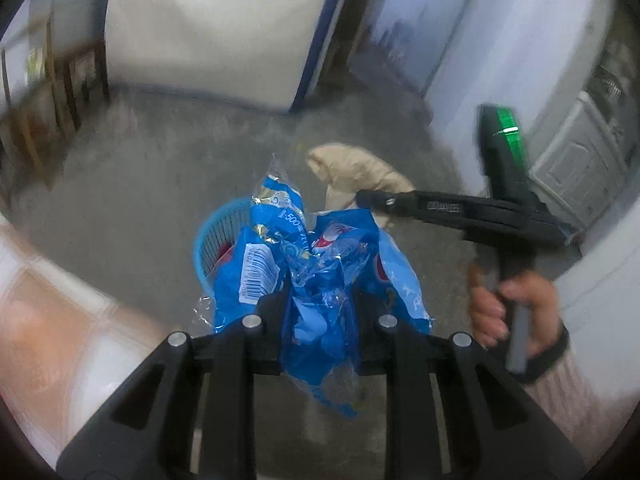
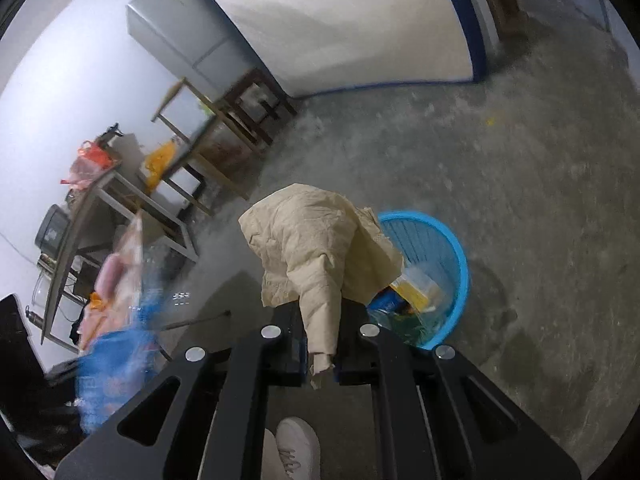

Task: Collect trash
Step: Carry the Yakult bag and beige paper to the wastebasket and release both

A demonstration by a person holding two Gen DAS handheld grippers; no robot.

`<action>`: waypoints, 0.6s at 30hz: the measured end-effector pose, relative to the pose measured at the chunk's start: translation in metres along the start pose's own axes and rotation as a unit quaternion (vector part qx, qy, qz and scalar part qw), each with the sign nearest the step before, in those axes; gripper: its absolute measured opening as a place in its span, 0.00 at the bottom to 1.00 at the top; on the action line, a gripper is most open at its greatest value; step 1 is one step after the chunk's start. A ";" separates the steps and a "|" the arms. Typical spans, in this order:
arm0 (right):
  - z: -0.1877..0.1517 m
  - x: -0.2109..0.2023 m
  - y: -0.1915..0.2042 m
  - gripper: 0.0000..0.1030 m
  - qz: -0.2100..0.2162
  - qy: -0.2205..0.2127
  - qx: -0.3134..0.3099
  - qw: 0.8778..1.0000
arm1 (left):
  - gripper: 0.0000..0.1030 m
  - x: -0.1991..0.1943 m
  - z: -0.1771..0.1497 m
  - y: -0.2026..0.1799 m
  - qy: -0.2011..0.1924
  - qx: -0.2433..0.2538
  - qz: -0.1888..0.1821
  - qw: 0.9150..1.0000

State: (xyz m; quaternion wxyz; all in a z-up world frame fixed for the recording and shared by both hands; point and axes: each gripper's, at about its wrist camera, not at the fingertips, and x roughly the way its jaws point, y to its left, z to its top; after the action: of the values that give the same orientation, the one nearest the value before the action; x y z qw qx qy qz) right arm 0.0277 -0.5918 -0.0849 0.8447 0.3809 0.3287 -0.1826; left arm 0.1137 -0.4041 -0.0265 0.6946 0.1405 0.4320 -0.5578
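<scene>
Trash fills both grippers above a blue basket (image 2: 448,248) that stands on the grey concrete floor (image 2: 540,152). The left gripper (image 1: 320,292) is clamped on a crumpled blue wrapper (image 1: 316,248), its jaws pinching the plastic near the bottom while the rest bunches up and spills forward; from the left wrist view the wrapper hangs in front of the basket (image 1: 216,228), hiding most of it. The right gripper (image 2: 322,344) is closed on a wad of beige paper (image 2: 312,240), gripping a narrow twisted tail of it, and the bulk of the paper billows out ahead, overlapping the near left rim of the basket in that view. Inside the basket lie other scraps, among them a yellow packet (image 2: 416,284) and something blue and green, too jumbled to tell apart. In the left wrist view the right gripper (image 1: 368,196) reaches in from the right with the paper (image 1: 352,172) at its tip, held by a hand (image 1: 516,312) in a dark wrist strap. A white shoe (image 2: 296,448) shows at the bottom of the right wrist view. Wooden tables (image 2: 208,128) and a grey cabinet (image 2: 180,24) stand along the far wall.
</scene>
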 end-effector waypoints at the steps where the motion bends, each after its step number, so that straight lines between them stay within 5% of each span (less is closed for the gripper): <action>1: -0.001 0.007 -0.007 0.08 -0.003 0.008 0.001 1.000 | 0.19 0.030 0.006 0.009 0.018 -0.025 0.006 1.000; 9: 0.016 0.085 -0.034 0.08 -0.036 0.080 -0.013 0.996 | 0.19 0.194 0.027 0.079 0.098 -0.173 0.030 0.980; 18: 0.042 0.169 -0.055 0.08 -0.078 0.153 -0.036 0.985 | 0.20 0.266 0.026 0.122 0.118 -0.197 0.060 0.971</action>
State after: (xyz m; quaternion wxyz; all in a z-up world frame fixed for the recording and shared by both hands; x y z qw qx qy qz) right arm 0.1354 -0.6690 -0.2100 0.7810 0.3467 0.4891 -0.1750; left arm 0.2359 -0.5545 -0.2472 0.6851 0.0909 0.6029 -0.3986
